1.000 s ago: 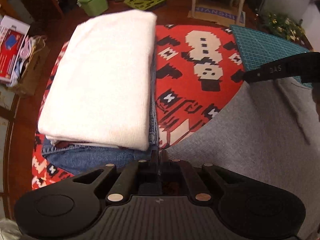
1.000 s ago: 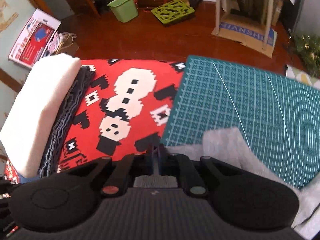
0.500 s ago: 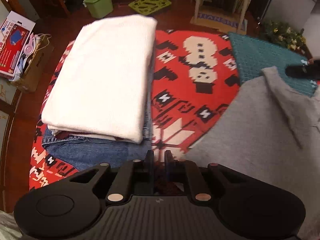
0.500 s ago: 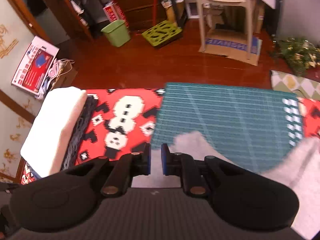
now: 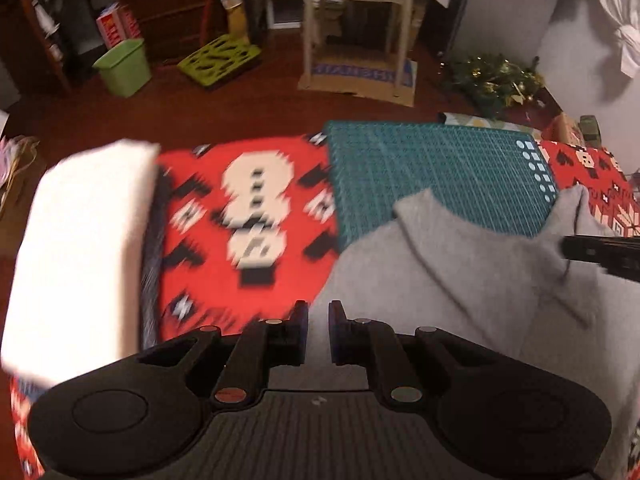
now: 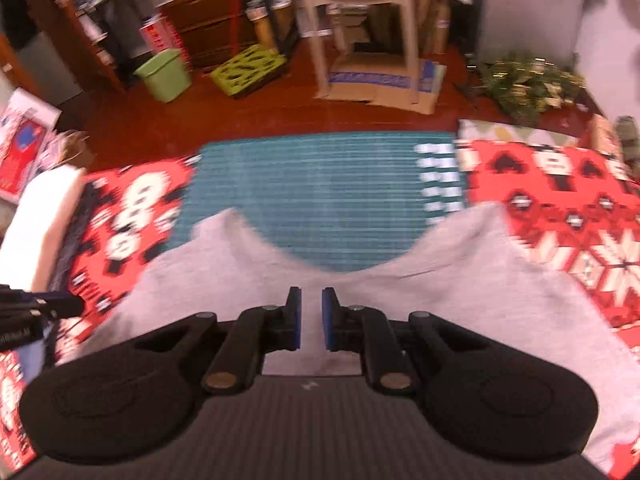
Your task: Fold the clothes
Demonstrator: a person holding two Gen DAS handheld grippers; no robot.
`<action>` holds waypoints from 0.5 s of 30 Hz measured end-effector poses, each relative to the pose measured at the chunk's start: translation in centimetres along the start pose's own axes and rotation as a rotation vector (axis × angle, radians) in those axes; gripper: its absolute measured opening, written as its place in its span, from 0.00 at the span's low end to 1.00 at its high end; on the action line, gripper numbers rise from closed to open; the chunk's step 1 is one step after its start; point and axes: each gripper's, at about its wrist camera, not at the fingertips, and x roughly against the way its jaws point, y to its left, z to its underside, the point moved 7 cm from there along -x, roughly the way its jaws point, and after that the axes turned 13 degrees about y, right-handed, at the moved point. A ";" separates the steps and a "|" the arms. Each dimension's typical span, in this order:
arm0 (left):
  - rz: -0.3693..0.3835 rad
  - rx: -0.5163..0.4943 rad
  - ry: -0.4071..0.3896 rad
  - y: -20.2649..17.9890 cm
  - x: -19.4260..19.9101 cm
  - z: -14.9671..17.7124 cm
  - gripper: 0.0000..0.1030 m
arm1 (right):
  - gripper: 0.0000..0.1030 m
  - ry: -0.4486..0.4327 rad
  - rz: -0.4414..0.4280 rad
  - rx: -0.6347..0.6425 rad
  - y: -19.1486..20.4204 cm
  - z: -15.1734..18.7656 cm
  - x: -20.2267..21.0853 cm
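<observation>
A grey garment (image 5: 440,272) lies spread over the green cutting mat (image 5: 432,168) and the red patterned cloth (image 5: 192,264), its two corners pointing away from me. My left gripper (image 5: 318,320) hovers over the garment's left edge, jaws a narrow gap apart with nothing pinched. In the right wrist view my right gripper (image 6: 311,312) stands the same way above the grey garment (image 6: 440,292), slightly open and empty. One finger of the right gripper (image 5: 600,254) pokes in at the right edge of the left wrist view. A folded white piece (image 5: 80,240) tops a stack at the left.
Dark folded clothes (image 5: 150,248) sit under the white piece. Beyond the table's far edge is a red-brown floor with a green bin (image 5: 124,66), a lime crate (image 5: 220,58), a white chair (image 5: 356,20) on cardboard and a green garland (image 5: 492,80).
Both grippers were shut on the grey garment's edge a second ago; their jaws have since parted and let it go. Both have lifted and drawn back, and the garment now lies flat.
</observation>
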 end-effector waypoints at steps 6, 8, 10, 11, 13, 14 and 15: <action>0.004 -0.120 -0.002 -1.6 -2.6 -4.6 0.10 | 0.13 -0.028 0.138 -0.077 -9.5 -2.5 0.0; -0.010 -0.157 0.018 -2.0 -3.8 -5.4 0.10 | 0.13 -0.001 0.181 -0.062 -11.9 -2.9 -0.9; -0.018 -0.190 0.042 -2.1 -4.8 -5.6 0.10 | 0.13 0.033 0.204 -0.038 -13.8 -2.9 -1.8; -0.022 -0.204 0.052 -2.2 -5.1 -5.6 0.11 | 0.13 0.050 0.204 -0.030 -14.5 -2.7 -2.3; -0.032 -0.225 0.073 -2.2 -5.9 -5.4 0.15 | 0.17 0.071 0.187 -0.007 -15.1 -2.6 -3.0; -0.034 -0.227 0.082 -2.2 -6.1 -5.3 0.17 | 0.17 0.081 0.178 0.005 -15.3 -2.6 -3.4; -0.030 -0.223 0.089 -2.2 -6.3 -5.3 0.17 | 0.17 0.089 0.175 0.018 -15.4 -2.6 -3.8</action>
